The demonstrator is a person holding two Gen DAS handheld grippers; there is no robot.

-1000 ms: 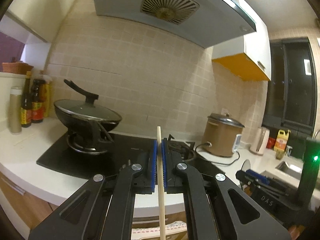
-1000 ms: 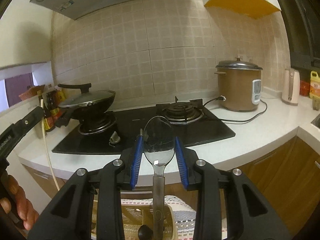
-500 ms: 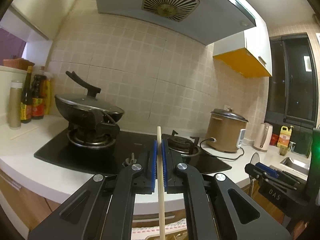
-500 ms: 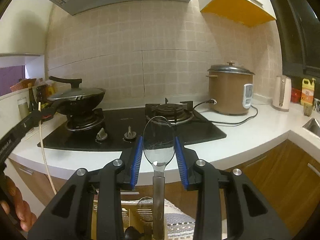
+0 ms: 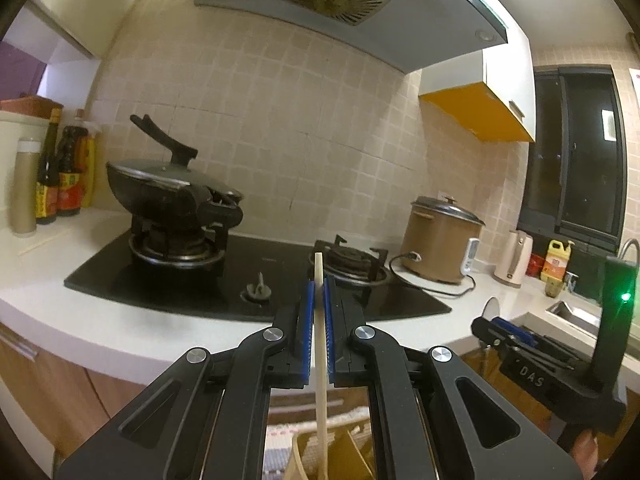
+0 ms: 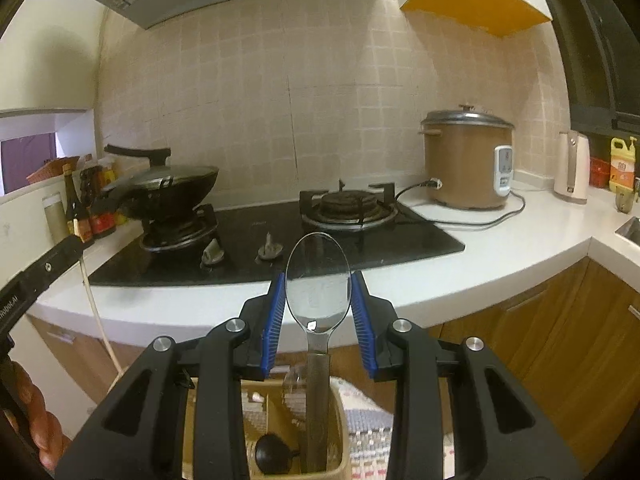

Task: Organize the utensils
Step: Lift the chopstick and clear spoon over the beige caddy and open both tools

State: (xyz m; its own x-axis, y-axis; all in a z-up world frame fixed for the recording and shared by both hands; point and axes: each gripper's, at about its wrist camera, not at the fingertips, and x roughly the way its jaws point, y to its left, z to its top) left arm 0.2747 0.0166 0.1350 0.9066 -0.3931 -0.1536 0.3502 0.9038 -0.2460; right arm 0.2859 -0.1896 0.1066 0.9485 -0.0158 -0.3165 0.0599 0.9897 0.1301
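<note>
The left gripper [image 5: 319, 280] is clamping a chopstick [image 5: 320, 344] upright, its lower end hanging into the wooden holder [image 5: 304, 460] below. The right gripper [image 6: 318, 280] is pinching a spoon [image 6: 318, 280], bowl up, handle reaching straight down into the holder's near compartment.

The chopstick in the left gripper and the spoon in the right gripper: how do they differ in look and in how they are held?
The chopstick is a thin pale stick; the spoon is shiny metal with a wide bowl. The left gripper pinches the chopstick tight; the right gripper stands wider, around the spoon's bowl. Both point upright above a wooden holder.
</note>
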